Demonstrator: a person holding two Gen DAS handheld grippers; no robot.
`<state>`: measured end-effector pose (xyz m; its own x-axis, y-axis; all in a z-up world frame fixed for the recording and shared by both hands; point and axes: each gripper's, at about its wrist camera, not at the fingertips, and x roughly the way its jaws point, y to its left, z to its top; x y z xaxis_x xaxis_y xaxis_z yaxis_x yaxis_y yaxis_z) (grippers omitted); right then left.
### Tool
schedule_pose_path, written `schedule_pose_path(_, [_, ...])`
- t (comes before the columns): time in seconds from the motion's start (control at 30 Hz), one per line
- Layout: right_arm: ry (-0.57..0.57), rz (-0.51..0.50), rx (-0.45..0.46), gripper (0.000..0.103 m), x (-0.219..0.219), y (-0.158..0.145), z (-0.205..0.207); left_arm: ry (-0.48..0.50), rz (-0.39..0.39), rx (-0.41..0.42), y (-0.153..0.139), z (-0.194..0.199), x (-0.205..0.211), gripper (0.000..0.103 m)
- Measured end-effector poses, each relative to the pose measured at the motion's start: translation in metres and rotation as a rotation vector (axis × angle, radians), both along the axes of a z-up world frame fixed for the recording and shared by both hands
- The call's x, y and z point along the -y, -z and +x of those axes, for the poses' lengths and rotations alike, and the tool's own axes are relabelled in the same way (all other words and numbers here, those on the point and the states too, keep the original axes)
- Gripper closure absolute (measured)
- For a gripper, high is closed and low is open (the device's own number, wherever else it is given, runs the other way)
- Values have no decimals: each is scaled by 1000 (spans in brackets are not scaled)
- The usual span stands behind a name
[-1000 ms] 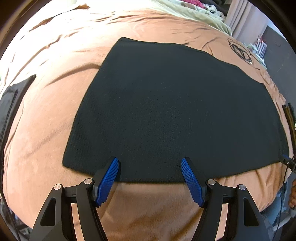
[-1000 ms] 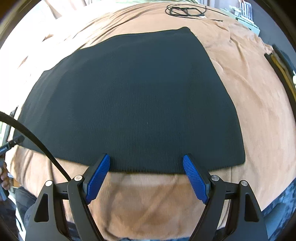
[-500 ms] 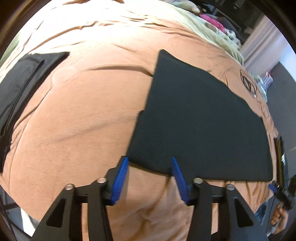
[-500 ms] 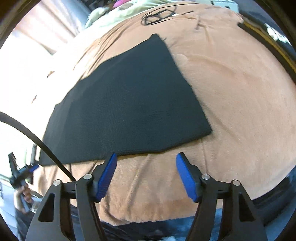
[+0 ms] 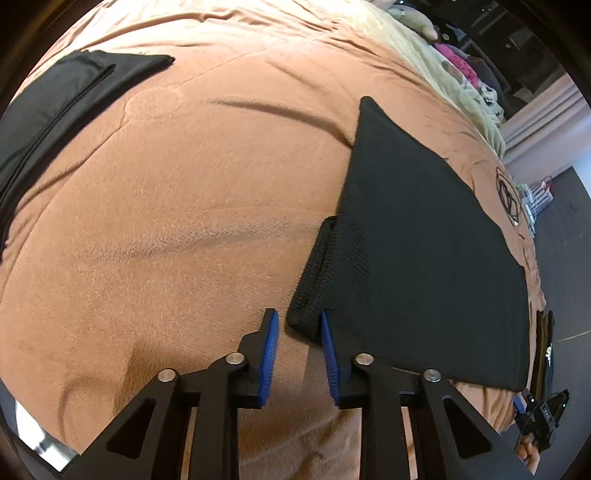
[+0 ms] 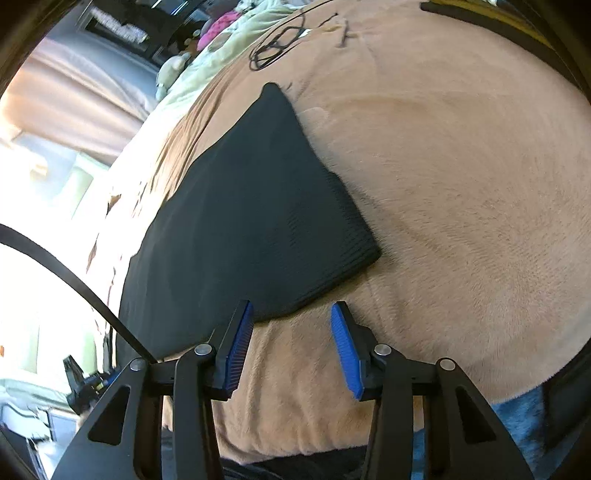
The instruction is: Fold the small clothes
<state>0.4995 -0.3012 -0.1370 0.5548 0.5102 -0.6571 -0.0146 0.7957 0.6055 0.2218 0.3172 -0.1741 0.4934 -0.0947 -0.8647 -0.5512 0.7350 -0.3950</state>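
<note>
A black knit cloth (image 5: pixel 424 236) lies folded flat on the tan blanket (image 5: pixel 184 221). My left gripper (image 5: pixel 299 328) is at its near left corner, where the layers show as a thick rolled edge. That corner sits between the blue fingertips (image 5: pixel 271 332); the jaws are closing and a gap still shows beside each pad. In the right wrist view the same cloth (image 6: pixel 251 221) runs away to the upper left. My right gripper (image 6: pixel 291 314) stands at its near edge close to the right corner, jaws closing, the hem just inside the left pad (image 6: pixel 242 332) without being pinched.
Another black folded garment (image 5: pixel 55 103) lies at the blanket's far left. A coiled black cable (image 6: pixel 277 40) rests beyond the cloth. Pale green bedding (image 6: pixel 207 62) with soft toys is at the back. A dark garment with yellow trim (image 6: pixel 517 22) lies off to the right.
Both grippers slid outward along the cloth's near edge, left to the left corner and right toward the right corner. Each wrist rolled, and both pairs of jaws narrowed.
</note>
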Motion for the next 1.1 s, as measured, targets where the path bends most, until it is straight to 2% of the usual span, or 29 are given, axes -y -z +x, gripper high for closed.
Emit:
schedule_pose_path(0.4, [84, 147, 14, 70, 18, 24, 10, -36, -18, -31, 7, 5, -1, 82])
schedule_pose_path(0.57, [117, 169, 24, 96, 23, 28, 12, -68, -61, -16, 8, 1, -3, 81])
schedule_pose_path(0.63, [128, 175, 26, 100, 27, 30, 9, -80, -61, -10, 9, 0, -3, 81])
schedule_pose_path(0.7, [133, 166, 29, 101, 28, 29, 5, -90, -52, -3, 9, 1, -4, 83])
schedule_pose_path(0.73, [133, 164, 33, 102, 28, 27, 1, -93, -43, 0, 8, 1, -5, 86])
schedule_pose_path(0.77, [137, 161, 39, 102, 28, 24, -1, -93, -41, 3, 7, 0, -6, 94])
schedule_pose_path(0.8, [141, 158, 45, 102, 27, 21, -3, -94, -44, 13, 5, -2, -7, 96])
schedule_pose_path(1.1, [130, 150, 91, 103, 24, 0, -22, -98, -52, 99, -21, -30, -10, 97])
